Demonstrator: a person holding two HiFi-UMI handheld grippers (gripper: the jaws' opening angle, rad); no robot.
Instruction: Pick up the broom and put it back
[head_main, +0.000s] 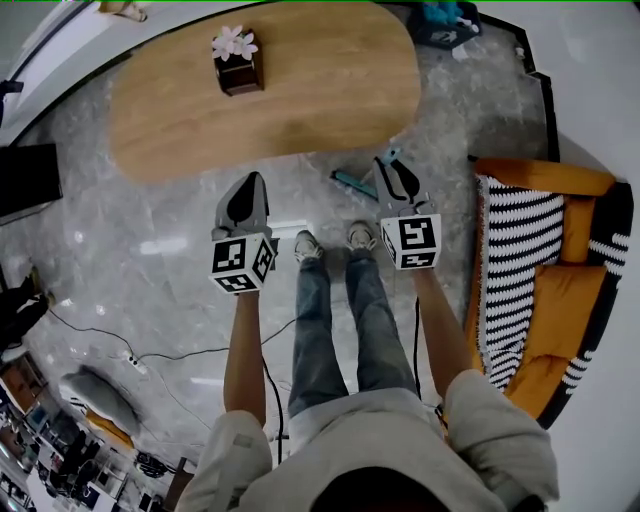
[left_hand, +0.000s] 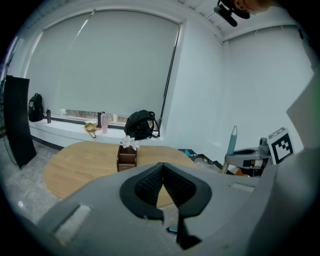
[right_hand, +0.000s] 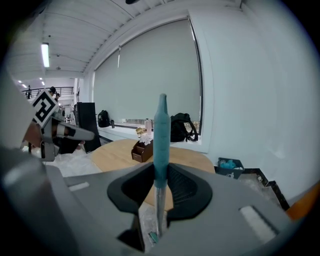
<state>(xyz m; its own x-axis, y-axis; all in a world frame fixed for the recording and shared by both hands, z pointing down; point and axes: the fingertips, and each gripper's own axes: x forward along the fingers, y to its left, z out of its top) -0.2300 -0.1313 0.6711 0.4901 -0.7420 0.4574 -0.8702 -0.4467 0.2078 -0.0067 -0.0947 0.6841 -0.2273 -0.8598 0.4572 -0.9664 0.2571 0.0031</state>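
Observation:
The broom has a teal handle (right_hand: 160, 135) that stands upright between the jaws of my right gripper (right_hand: 161, 172), which is shut on it. Below the jaws the handle turns to a thin metal rod. In the head view the broom's teal head (head_main: 351, 183) hangs low over the marble floor, just left of the right gripper (head_main: 393, 172). My left gripper (head_main: 247, 198) floats beside it to the left, jaws shut with nothing between them (left_hand: 163, 182). From the left gripper view the handle's teal top (left_hand: 233, 139) rises at the right.
An oval wooden table (head_main: 320, 90) lies ahead, bearing a small brown box with white flowers (head_main: 237, 63). An orange sofa with a striped throw (head_main: 545, 270) stands at the right. Cables (head_main: 130, 355) run over the floor at the left. The person's legs and shoes (head_main: 330, 300) are below the grippers.

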